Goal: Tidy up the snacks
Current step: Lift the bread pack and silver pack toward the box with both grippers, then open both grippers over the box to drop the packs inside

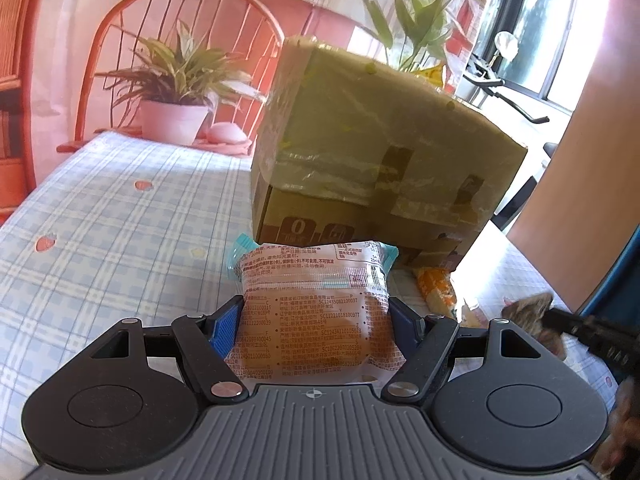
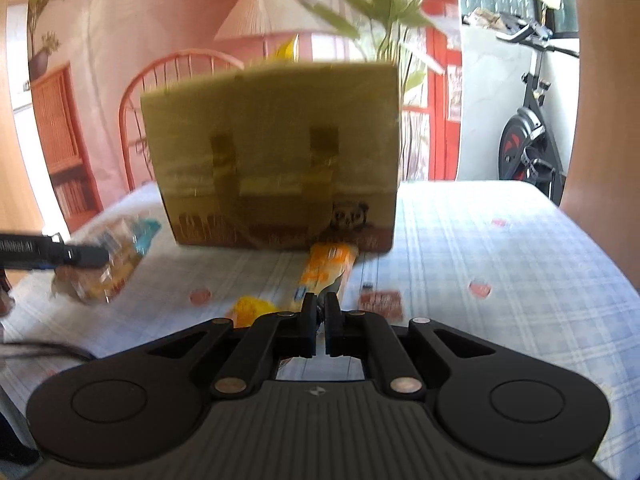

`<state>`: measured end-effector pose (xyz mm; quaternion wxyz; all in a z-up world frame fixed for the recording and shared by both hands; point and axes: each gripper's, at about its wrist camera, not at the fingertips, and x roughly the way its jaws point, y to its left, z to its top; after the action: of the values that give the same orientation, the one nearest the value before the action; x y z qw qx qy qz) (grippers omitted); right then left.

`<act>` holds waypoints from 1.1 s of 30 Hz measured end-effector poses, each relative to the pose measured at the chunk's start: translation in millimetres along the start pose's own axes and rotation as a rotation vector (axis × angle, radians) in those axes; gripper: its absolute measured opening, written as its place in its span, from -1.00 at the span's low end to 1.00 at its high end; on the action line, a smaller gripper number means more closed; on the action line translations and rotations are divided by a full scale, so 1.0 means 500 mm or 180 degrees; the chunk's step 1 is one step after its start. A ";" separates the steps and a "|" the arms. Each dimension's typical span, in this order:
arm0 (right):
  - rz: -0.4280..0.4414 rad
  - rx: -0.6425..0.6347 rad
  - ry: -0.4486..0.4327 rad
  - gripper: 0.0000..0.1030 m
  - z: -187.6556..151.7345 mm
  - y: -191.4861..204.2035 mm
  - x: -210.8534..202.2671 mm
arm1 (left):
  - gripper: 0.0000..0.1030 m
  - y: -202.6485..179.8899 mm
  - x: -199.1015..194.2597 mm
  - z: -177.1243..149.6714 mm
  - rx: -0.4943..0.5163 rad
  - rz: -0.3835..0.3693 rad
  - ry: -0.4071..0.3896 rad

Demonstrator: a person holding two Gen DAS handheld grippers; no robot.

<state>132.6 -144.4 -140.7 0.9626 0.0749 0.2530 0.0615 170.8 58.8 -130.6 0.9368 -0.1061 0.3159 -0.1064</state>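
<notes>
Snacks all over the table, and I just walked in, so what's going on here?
A person is sorting snacks with a tool in each hand. The left tool is clamped on a clear-wrapped bun, held in front of the cardboard box on the checked tablecloth. The right tool is shut, seemingly pinching the end of an orange packet that lies in front of the box. Another small red packet lies loose nearby.

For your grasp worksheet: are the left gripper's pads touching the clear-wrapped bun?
Touching. The left wrist view shows the left gripper with both blue pads pressed against the bun packet's sides.
</notes>
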 end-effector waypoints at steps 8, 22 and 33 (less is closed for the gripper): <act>0.0071 -0.0096 -0.0463 -0.92 0.122 -0.012 -0.044 | 0.49 -0.027 -0.044 0.105 0.0233 -0.0144 -0.0389; 0.0059 -0.0447 -0.1019 -0.92 0.397 -0.046 0.054 | 0.49 -0.119 0.006 0.368 0.0368 -0.0322 -0.0731; 0.0128 -0.0508 -0.0641 -0.92 0.441 -0.070 0.223 | 0.49 -0.119 0.149 0.457 0.0472 -0.0083 -0.0367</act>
<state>341.2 -186.4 -10.5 0.9846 0.0090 0.1477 0.0928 361.2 12.3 20.8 0.9573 -0.0464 0.2513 -0.1354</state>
